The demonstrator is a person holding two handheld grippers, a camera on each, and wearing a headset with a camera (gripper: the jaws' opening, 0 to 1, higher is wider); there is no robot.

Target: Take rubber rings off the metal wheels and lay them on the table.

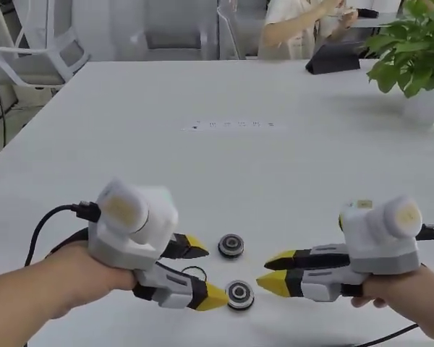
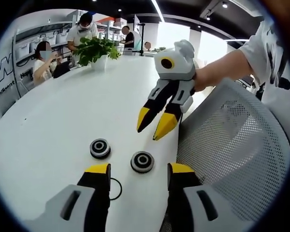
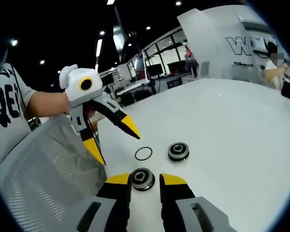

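Note:
Two small metal wheels with dark rims lie near the table's front edge: a farther wheel [image 1: 231, 246] [image 2: 100, 148] [image 3: 178, 151] and a nearer wheel [image 1: 239, 294] [image 2: 142, 162] [image 3: 143, 179]. A thin black rubber ring [image 1: 194, 273] [image 2: 115, 188] [image 3: 143, 153] lies loose on the table between the jaws of my left gripper [image 1: 204, 272] [image 2: 137, 169] [image 3: 115, 144], which is open and holds nothing. My right gripper [image 1: 267, 270] [image 3: 146, 180] [image 2: 153, 123] faces it from the right. It is open by a narrower gap, with its tips just short of the nearer wheel.
The white table [image 1: 224, 159] stretches far ahead. A potted plant [image 1: 412, 50] and a black stand [image 1: 333, 58] sit at the far right, where a person is seated. A mesh chair back [image 2: 232, 145] is close behind the near table edge.

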